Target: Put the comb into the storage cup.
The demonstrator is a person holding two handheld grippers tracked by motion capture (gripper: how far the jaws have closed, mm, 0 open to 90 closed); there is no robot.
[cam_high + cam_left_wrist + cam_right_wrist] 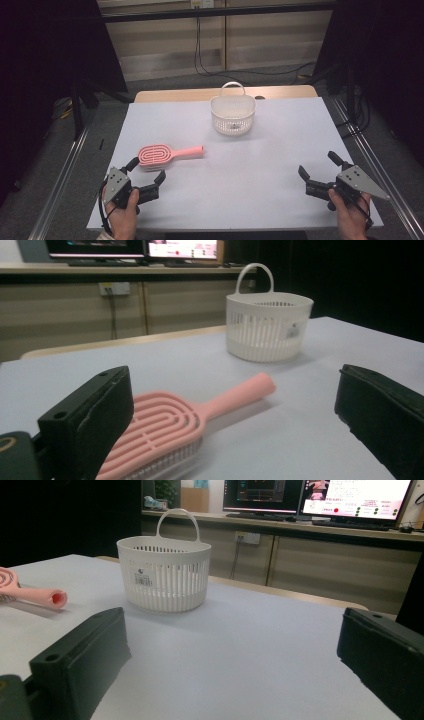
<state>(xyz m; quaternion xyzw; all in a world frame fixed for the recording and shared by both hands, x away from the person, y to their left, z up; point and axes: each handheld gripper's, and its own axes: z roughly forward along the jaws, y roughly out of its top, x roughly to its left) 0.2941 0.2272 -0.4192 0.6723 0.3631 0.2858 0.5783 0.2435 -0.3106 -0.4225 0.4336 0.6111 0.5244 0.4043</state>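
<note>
I see a dim room with cabinets and lit monitors (360, 497) behind the white-covered table (260, 170). On it, a white slotted basket (233, 116) stands upright toward the far edge, and the pink hairbrush (167, 153) lies flat at near left. My left gripper (147, 175) rests just beside the brush head with its jaws spread wide and nothing in them. My right gripper (320, 172) sits at near right, wide too and well apart from the brush.

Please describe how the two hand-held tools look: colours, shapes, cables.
Both the left tool and the right tool have two blocky black jaws and a grey three-cornered plate dotted with small holes on top. A dark cable trails by the left wrist.
</note>
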